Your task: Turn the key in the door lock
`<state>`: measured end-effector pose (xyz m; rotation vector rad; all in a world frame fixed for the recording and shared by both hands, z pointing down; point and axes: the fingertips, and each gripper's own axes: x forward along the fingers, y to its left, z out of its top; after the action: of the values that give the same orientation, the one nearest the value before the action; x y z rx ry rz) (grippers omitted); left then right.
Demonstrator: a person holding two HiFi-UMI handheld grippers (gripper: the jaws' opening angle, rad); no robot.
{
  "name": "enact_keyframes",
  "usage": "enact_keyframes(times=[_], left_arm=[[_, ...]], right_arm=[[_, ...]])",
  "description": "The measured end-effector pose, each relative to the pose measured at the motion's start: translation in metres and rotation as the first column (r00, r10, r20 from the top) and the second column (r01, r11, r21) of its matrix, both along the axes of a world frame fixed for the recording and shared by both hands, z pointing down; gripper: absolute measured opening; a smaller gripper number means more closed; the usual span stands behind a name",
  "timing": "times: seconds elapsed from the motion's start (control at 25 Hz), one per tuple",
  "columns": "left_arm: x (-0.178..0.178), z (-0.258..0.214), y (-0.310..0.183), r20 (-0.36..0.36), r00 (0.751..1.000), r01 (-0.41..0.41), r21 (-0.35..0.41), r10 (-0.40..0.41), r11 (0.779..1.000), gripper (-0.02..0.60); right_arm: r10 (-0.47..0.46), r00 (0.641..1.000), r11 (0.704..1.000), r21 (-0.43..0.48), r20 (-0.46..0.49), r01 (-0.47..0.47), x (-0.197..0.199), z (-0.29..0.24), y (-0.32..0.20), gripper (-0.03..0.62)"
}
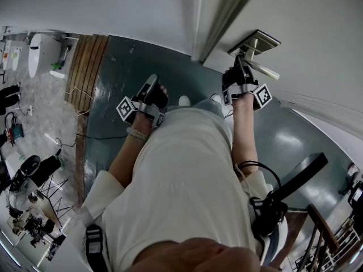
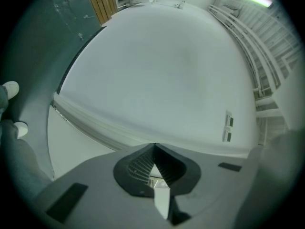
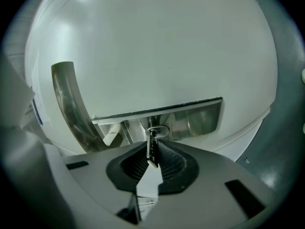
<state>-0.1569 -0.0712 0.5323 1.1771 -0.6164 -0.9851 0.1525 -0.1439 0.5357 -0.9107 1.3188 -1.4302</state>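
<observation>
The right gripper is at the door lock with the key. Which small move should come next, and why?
Probably roll the right gripper about the length of the key to turn it. Its jaws are closed on the key, and the key's tip already sits in the keyhole of the metal lock plate, so only the turn seems left.

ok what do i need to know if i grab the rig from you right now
Right gripper: fingers shut on the key, which sits in the lock on the metal plate, near the door handle.
Left gripper: shut, empty, held away from the lock, facing a plain white surface.
Done: key is in the lock and gripped. How far it is turned, I can't tell.
Left: turn the key with the right gripper, then let go.
</observation>
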Motion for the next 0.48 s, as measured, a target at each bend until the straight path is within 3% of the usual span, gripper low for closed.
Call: enact_keyframes(times=[0.28,0.4,0.48], left_arm=[[0.001,0.002,0.0,0.0,1.0,0.0,-0.003,0.0,1.0,0.008],[0.001,0.002,0.0,-0.005,1.0,0.003,-0.005,-0.003,1.0,0.008],[0.0,0.003,0.001,-0.008,1.0,0.005,-0.005,-0.005,1.0,0.008]], right_arm=[[-0.016,0.997,1.0,0.016,0.074,0.015,-0.003,0.0,0.0,0.055],[-0.045,0.999,0.999,-0.007,-0.013,0.045,-0.004,0.001,0.013,0.128],[-0.051,0.993,0.999,-0.002,-0.109,0.051,0.0,-0.001,0.026,0.143]])
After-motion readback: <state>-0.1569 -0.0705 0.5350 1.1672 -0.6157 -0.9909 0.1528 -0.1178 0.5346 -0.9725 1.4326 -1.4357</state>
